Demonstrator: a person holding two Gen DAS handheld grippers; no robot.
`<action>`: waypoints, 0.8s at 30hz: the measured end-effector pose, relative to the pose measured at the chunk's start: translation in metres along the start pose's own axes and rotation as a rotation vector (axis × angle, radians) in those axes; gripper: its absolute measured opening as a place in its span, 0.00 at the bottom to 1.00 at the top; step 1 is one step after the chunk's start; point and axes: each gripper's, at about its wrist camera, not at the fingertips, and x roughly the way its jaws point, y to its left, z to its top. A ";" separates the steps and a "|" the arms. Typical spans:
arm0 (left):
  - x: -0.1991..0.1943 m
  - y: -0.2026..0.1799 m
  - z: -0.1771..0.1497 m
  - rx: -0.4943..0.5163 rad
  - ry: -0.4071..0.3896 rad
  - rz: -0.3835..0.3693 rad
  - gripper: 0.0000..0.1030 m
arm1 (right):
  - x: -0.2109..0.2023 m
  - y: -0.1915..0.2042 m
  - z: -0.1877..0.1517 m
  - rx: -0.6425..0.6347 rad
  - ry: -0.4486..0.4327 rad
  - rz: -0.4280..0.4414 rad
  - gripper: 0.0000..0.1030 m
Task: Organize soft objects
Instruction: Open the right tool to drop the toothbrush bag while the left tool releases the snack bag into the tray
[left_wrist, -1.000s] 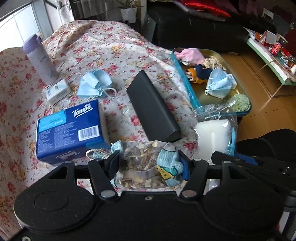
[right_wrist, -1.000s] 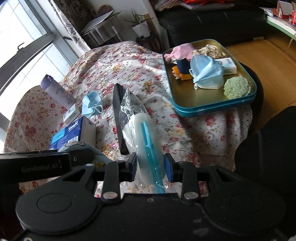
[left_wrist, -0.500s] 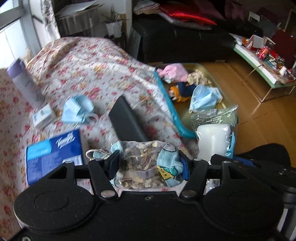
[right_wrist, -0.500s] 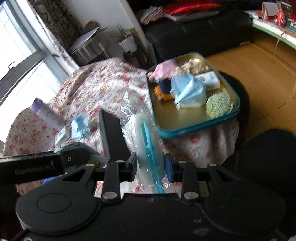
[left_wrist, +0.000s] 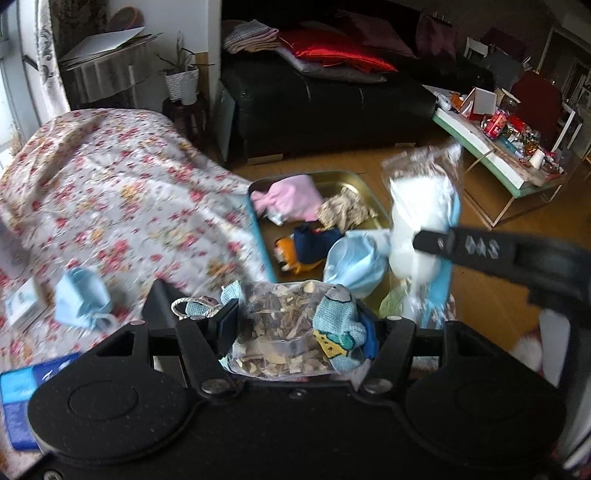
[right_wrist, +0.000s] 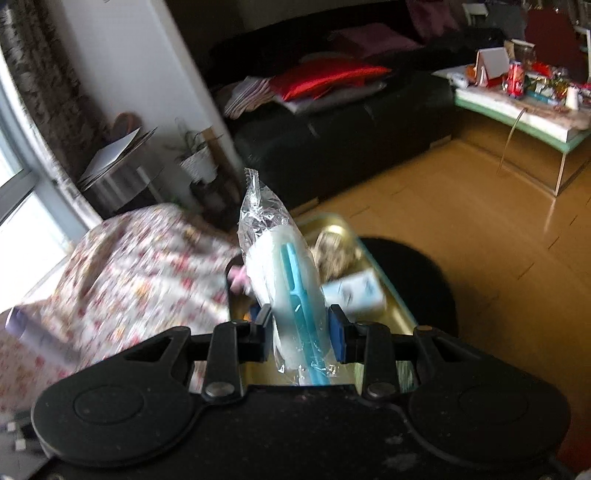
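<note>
My left gripper (left_wrist: 295, 326) is shut on a clear sachet of dried bits (left_wrist: 280, 332) with a blue knitted piece (left_wrist: 338, 325) beside it, held above the table's near edge. My right gripper (right_wrist: 300, 332) is shut on a plastic-wrapped white sponge with a blue handle (right_wrist: 291, 280), held over the teal-rimmed gold tray (right_wrist: 388, 291). That sponge also shows in the left wrist view (left_wrist: 421, 221), above the tray (left_wrist: 258, 225). The tray holds a pink cloth (left_wrist: 290, 197), a blue face mask (left_wrist: 356, 258), a small plush toy (left_wrist: 306, 247) and a beige bundle (left_wrist: 345, 210).
A floral cloth covers the table (left_wrist: 129, 192). On it lie another blue mask (left_wrist: 83, 297), a black case (left_wrist: 159, 302), a blue tissue pack (left_wrist: 22, 398) and a small white box (left_wrist: 22, 306). A black sofa (left_wrist: 314, 110) and a cluttered low table (left_wrist: 498, 144) stand beyond.
Both grippers have risen and swung right toward the tray, still holding their items. The right gripper with the sponge now hangs over the tray.
</note>
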 end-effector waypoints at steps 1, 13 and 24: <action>0.005 -0.002 0.005 -0.001 0.000 -0.005 0.57 | 0.008 0.000 0.007 -0.002 -0.009 -0.008 0.30; 0.066 -0.016 0.019 -0.030 0.102 -0.027 0.57 | 0.081 -0.026 0.010 -0.015 0.039 -0.140 0.30; 0.102 -0.024 0.025 -0.036 0.170 -0.026 0.57 | 0.088 -0.035 0.010 0.025 0.052 -0.116 0.30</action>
